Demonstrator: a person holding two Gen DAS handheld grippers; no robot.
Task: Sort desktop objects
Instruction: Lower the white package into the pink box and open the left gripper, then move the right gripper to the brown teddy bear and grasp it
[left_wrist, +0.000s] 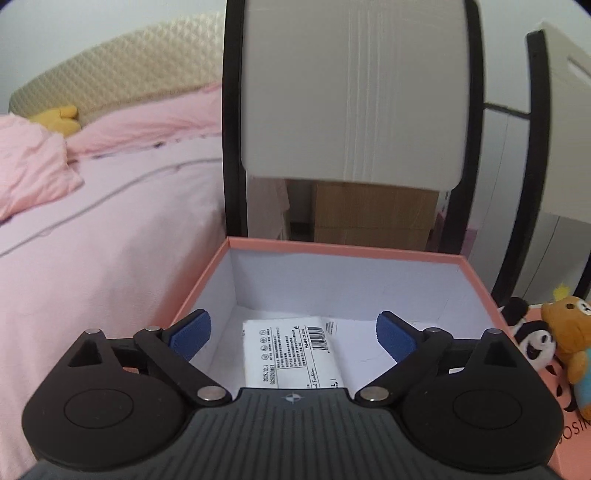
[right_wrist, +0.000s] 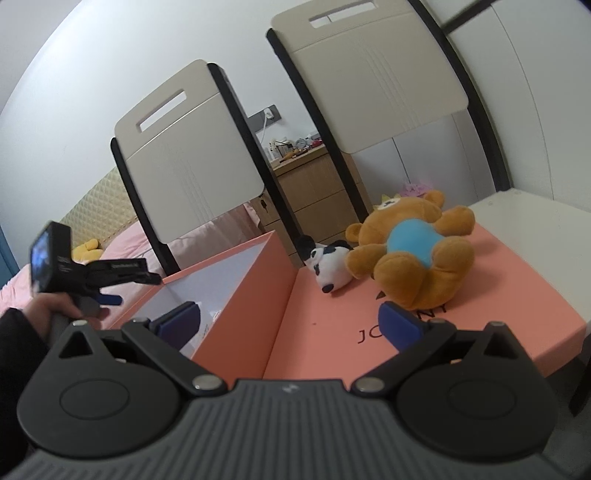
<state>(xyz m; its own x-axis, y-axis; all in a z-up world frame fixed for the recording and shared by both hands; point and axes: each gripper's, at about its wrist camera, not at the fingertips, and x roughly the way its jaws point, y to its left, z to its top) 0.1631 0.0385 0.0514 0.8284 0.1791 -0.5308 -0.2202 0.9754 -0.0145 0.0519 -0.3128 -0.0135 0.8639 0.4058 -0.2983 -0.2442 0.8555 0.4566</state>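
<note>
Left claw (left_wrist: 293, 334) agape above boxed packet (left_wrist: 293, 354)

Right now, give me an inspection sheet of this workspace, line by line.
Surface: white table, mostly covered by a flat pink lid.
Job's things: open pink box holding a white labelled packet; brown bear and panda plush lying on the lid, touching.
Clutter: nothing seen on the table beyond these.
Grippers: left tongs open above the box, empty; right tongs open, empty, short of the bear.
Cables: one white cord from a wall socket behind the chairs.
Surroundings: two chairs, pink bed, wooden drawers.
</note>
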